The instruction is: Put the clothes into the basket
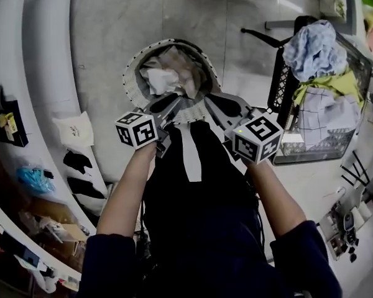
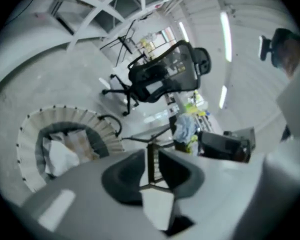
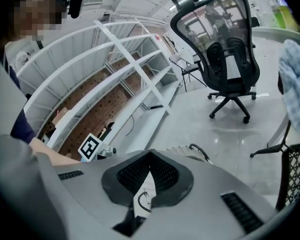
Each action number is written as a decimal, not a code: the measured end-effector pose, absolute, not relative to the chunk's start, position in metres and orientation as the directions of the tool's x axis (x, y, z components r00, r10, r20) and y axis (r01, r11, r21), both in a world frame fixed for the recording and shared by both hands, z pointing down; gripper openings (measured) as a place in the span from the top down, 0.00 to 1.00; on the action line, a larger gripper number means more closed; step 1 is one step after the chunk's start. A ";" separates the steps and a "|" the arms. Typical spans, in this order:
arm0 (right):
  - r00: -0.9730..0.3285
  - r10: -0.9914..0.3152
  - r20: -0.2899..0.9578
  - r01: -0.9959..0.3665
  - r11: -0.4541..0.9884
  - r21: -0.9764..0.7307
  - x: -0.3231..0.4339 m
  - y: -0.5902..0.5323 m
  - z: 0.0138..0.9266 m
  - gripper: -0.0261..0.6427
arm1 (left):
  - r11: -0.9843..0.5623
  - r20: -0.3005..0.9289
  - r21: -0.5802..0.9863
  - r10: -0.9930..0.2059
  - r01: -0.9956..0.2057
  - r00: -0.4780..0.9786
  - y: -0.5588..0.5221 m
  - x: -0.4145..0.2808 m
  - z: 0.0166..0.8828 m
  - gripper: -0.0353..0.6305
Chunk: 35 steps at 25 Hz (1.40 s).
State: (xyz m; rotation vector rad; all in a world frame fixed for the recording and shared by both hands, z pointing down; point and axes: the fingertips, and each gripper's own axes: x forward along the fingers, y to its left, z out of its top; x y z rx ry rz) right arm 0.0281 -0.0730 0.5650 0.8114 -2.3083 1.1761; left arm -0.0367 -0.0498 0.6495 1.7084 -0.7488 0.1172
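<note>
A round slatted basket (image 1: 134, 79) stands on the floor ahead of me, with white and beige clothes (image 1: 165, 76) piled inside. Both grippers hover above its near rim. My left gripper (image 1: 173, 103) has its jaws a narrow gap apart with nothing between them; in the left gripper view (image 2: 152, 159) the floor shows through that gap, with the basket (image 2: 30, 134) and its clothes (image 2: 60, 156) to the lower left. My right gripper (image 1: 222, 104) is shut and empty; in the right gripper view (image 3: 150, 159) its pads meet at the tip, just over the basket rim (image 3: 187, 150).
To the right stands a black mesh cart (image 1: 280, 85) heaped with a blue cloth (image 1: 314, 45) and yellow-green and checked clothes (image 1: 326, 98). A black office chair (image 3: 225, 49) is on the floor beyond. Curved white shelving (image 1: 43, 73) runs along the left.
</note>
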 end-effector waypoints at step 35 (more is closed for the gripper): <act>-0.814 -0.578 0.061 -0.580 0.800 -0.155 -0.063 0.003 0.124 0.95 | -0.786 0.057 0.085 -0.609 -0.612 0.791 0.012 -0.150 0.134 0.94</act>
